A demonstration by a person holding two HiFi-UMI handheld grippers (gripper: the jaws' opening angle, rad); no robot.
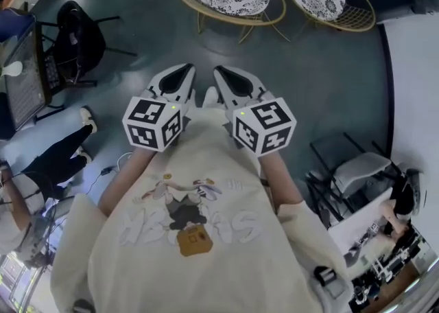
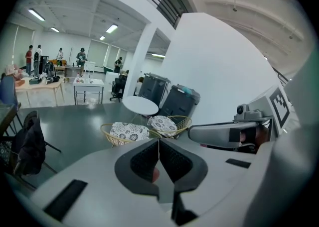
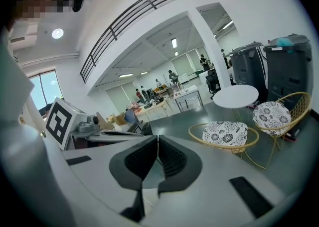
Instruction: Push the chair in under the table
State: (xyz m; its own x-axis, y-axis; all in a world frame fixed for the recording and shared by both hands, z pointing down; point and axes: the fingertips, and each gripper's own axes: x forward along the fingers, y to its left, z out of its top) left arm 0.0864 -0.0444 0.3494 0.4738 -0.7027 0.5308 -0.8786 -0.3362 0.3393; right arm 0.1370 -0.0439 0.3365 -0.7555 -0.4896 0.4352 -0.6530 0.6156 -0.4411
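Slip risk: shut jaws make a narrow nose, so a shove on the round wicker rim of the near chair (image 3: 225,149) could skid off or poke into the weave.
Swing risk: an off-centre push would probably spin it sideways into the second chair (image 1: 351,20) instead of sending it straight in.
Tip risk: thin wire legs plus a high push, likely to catch on the floor (image 1: 158,30) and rock forward. Just guessing here.
Mix-up risk: two near-identical chairs, no telling which one is meant.
Left gripper (image 1: 184,71): pads pressed together, nothing between, held just in front of the sweatshirt (image 1: 206,167).
Right gripper (image 1: 223,73): same deal, fingers closed tight on nothing, right beside the left one.
Chair look: gold wire basket frame, round black-and-white patterned cushion (image 3: 227,132), light and skittish by the look of it.
Chair spot: out on the dark floor ahead, well apart from both grippers, seat wholly in the open, not under the top.
Table (image 3: 235,96): small round white top, just behind and between the two chairs.
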